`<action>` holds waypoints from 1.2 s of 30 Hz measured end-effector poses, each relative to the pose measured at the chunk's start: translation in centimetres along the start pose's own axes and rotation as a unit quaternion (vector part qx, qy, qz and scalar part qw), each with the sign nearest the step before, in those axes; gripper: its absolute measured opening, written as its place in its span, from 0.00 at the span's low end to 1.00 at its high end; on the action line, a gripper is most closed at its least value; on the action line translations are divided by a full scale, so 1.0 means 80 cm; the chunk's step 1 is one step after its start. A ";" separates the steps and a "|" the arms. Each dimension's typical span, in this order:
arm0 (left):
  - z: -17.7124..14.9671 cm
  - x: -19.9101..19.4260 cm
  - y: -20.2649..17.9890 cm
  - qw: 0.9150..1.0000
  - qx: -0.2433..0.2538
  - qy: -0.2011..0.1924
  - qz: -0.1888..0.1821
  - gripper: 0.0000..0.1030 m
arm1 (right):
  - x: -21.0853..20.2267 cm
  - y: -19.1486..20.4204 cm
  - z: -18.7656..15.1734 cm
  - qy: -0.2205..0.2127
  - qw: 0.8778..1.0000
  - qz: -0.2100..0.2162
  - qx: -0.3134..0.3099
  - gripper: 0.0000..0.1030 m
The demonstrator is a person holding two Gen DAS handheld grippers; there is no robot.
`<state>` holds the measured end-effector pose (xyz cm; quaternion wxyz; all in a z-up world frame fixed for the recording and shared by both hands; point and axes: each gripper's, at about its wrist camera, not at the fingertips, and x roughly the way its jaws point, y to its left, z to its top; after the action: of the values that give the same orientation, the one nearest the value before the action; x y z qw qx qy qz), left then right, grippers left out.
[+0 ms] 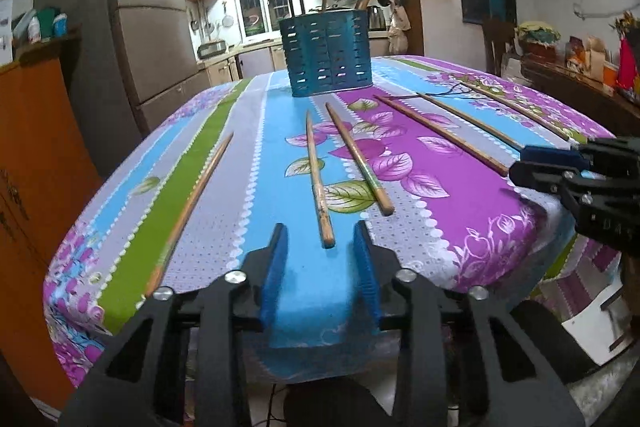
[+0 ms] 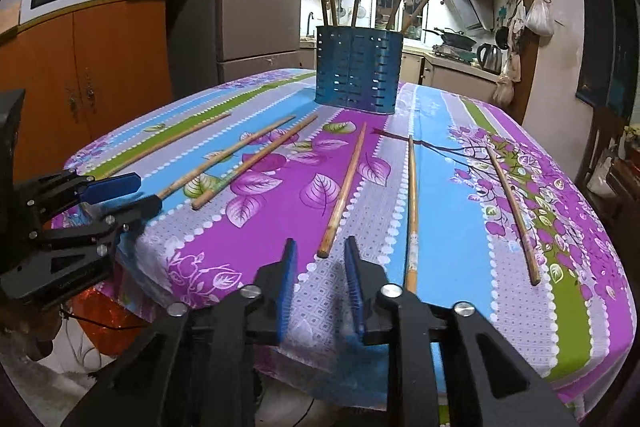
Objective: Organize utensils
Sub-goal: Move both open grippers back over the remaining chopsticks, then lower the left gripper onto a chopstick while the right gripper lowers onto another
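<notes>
your table wears a printed cloth [image 1: 280, 147], matt, with a fine dotted weave showing in the grey stripes. the chopsticks [image 2: 342, 195] on it look like bare wood or bamboo, dull, worn and blotchy near their thick ends. the slotted holder [image 2: 357, 73] is blue with a slight sheen, metal by the look of it. your left gripper [image 1: 320, 247] and right gripper [image 2: 320, 259] have matt black plastic frames, shiny silver screw heads and ribbed blue pads [image 1: 366, 267]. the orange cabinet [image 2: 92, 67] looks smooth and semi-gloss.
</notes>
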<state>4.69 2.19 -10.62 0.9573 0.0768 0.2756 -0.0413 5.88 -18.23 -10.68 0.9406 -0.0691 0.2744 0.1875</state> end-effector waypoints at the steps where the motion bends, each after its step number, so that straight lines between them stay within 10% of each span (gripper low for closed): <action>1: -0.001 0.001 0.001 1.000 -0.004 -0.003 0.001 0.26 | 0.002 0.002 -0.001 0.000 1.000 -0.003 0.002 0.18; 36: -0.001 0.004 0.006 0.998 -0.051 -0.032 -0.004 0.05 | 0.009 -0.014 -0.002 -0.027 0.996 -0.030 0.074 0.07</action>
<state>4.97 2.68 -10.80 0.9681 0.0259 0.2469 -0.0334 6.84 -19.08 -11.19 0.9554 -0.0021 0.2601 0.1402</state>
